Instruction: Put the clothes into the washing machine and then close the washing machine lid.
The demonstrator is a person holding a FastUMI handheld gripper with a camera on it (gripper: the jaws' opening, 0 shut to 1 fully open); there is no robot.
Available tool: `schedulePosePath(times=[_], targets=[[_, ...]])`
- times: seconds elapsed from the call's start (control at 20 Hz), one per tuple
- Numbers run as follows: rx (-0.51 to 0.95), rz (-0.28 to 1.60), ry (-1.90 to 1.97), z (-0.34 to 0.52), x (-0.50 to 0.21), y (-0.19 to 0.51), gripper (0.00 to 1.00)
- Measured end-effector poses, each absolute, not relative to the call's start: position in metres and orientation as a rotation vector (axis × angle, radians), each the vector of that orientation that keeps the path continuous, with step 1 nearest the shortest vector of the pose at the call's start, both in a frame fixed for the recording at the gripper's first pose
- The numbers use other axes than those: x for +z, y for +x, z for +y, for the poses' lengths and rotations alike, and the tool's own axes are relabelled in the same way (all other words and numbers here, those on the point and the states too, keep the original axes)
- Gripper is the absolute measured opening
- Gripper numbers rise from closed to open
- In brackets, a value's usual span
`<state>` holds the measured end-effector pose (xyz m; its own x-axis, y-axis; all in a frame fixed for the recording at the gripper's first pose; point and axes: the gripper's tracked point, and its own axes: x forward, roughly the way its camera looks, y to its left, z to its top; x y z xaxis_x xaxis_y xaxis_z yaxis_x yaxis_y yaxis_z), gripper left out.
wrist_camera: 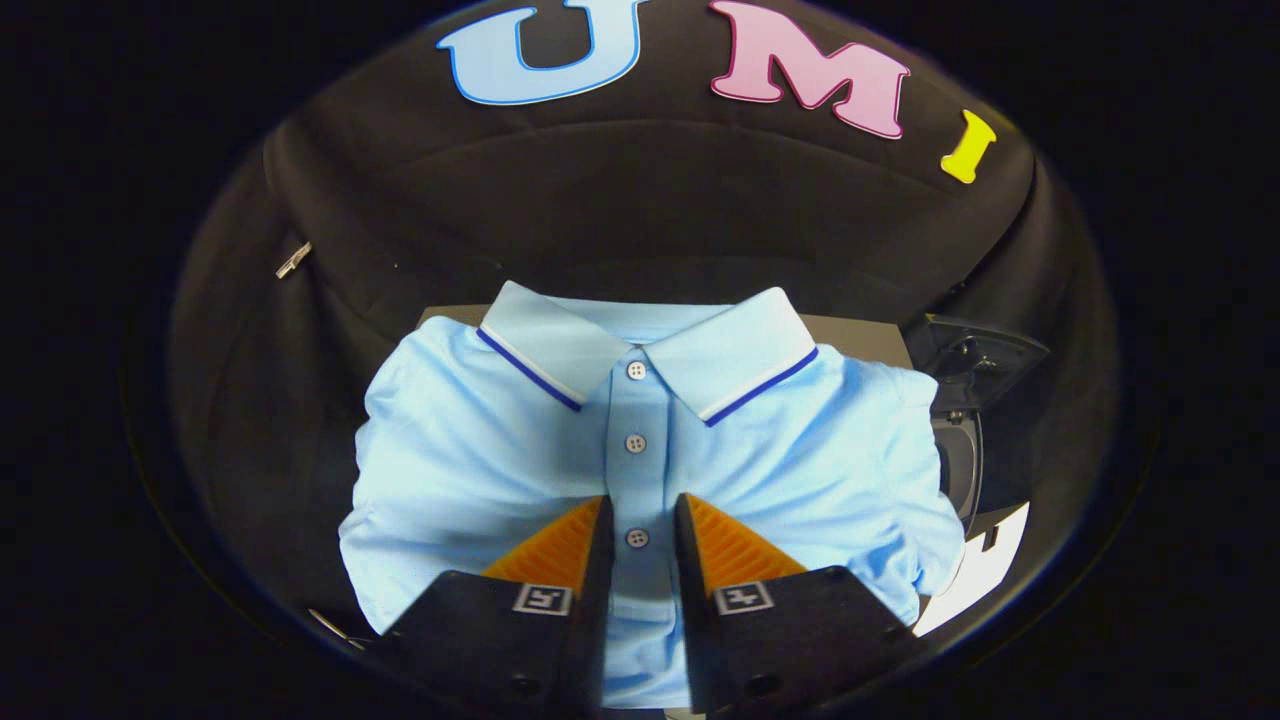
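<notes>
Seen from the camera riding on the gripper (640,520), a light blue polo shirt (480,470) lies spread out flat, front side up, just below and ahead of the tool. Its collar (560,345), trimmed with a dark blue and white stripe, points away from the fingers, towards the black cloth wall (640,200) of the booth. A buttoned strip with three pale buttons (636,442) runs down the middle of the shirt.

The two fingers (560,555) stand a narrow way apart, one on each side of that buttoned strip, with the lowest button showing in the gap between them. Whether their tips press on the cloth cannot be told.

Beyond the shirt's far side, to the right of the fingers, sits a dark washing machine (965,450) with its lid (985,360) raised. A white sheet (985,570) lies just beside it, nearer the gripper.
</notes>
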<state>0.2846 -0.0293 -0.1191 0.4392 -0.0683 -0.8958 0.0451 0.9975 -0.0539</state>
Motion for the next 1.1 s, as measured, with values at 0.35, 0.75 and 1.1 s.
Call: schedulePosePath(times=[0.35, 0.75, 1.1], targets=[[-0.05, 1.08, 0.002, -0.027, -0.12, 0.289, 0.06], [-0.042, 1.029, -0.036, -0.029, -0.119, 0.294, 0.06], [-0.056, 0.908, -0.135, -0.038, -0.117, 0.304, 0.06]])
